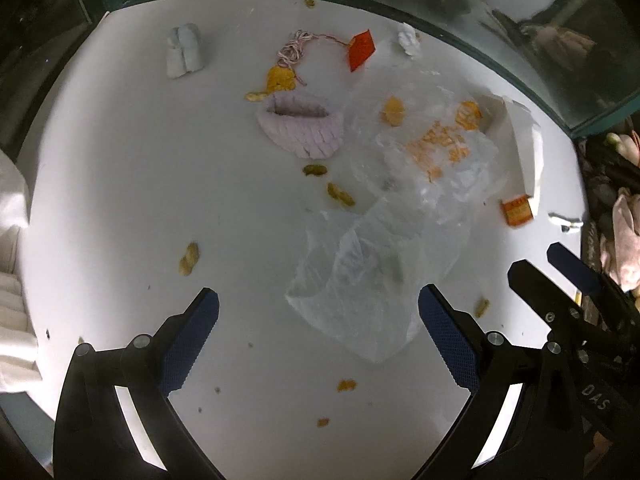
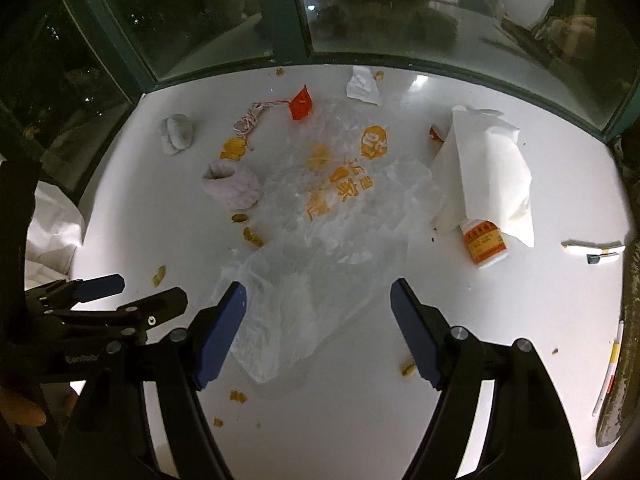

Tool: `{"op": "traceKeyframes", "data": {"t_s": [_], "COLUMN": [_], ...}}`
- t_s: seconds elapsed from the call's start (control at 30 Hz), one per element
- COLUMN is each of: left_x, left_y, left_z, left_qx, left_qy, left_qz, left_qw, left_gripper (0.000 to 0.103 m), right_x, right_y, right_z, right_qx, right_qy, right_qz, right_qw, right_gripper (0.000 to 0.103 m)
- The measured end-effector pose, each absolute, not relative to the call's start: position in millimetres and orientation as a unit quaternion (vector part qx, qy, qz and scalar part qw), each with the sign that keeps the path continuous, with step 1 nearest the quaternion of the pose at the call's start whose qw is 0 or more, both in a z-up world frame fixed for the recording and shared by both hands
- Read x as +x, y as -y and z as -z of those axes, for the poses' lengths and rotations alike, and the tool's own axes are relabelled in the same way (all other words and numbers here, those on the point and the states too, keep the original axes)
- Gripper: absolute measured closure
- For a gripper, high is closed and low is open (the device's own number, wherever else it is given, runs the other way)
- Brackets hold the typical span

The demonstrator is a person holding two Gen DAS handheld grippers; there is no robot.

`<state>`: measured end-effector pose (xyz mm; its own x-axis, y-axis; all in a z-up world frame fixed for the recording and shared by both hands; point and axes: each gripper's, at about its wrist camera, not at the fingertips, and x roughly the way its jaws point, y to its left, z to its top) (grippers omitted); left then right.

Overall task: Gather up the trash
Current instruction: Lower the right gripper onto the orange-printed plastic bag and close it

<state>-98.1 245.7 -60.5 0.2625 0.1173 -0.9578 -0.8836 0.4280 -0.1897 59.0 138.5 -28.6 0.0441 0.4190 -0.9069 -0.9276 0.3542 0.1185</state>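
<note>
A crumpled clear plastic bag (image 1: 400,200) (image 2: 332,220) with orange print lies on the white table (image 1: 120,200) (image 2: 500,320). My left gripper (image 1: 318,294) hangs open just above the bag's near corner, pads touching nothing. My right gripper (image 2: 319,286) is open over the same near end of the bag, also holding nothing. Each gripper shows in the other's view: the right gripper (image 1: 536,260) and the left gripper (image 2: 148,288). Peanut shells (image 1: 189,258) (image 2: 253,238), orange peel (image 1: 280,78), a red tag (image 1: 362,48) on string and a grey tissue wad (image 1: 184,50) are scattered around.
A pink knitted piece (image 1: 300,128) (image 2: 234,184) lies left of the bag. A white paper bag (image 2: 492,168) and an orange-labelled bottle (image 2: 484,242) lie to the right. Dark window glass in a green frame (image 2: 280,20) backs the table. White cloth (image 1: 12,280) hangs at the left edge.
</note>
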Motion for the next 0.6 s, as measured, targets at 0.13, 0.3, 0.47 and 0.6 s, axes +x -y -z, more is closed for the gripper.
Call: {"op": "traceKeyframes", "data": {"t_s": [0.13, 0.3, 0.47, 0.6], "left_x": [-89, -83, -79, -78], "left_y": [-262, -283, -307, -326], "left_z": [71, 85, 102, 110], "left_qx": [-0.378, -0.376, -0.382, -0.392], "left_qy": [-0.499, -0.502, -0.507, -0.499], "left_qz": [-0.361, -0.363, -0.37, -0.38], "left_qw": [0.691, 0.689, 0.679, 0.673], "left_gripper": [0.006, 0.006, 0.006, 0.006], "right_x": [67, 75, 83, 92], "right_y": [-153, -171, -194, -213], "right_z": [43, 59, 75, 85], "right_qx": [-0.269, -0.27, -0.274, -0.285], "right_qy": [-0.481, -0.486, -0.485, -0.472], "right_qz": [-0.492, -0.489, -0.493, -0.493], "right_qw": [0.674, 0.672, 0.669, 0.673], "right_gripper": [0.02, 0.02, 0.02, 0.015]}}
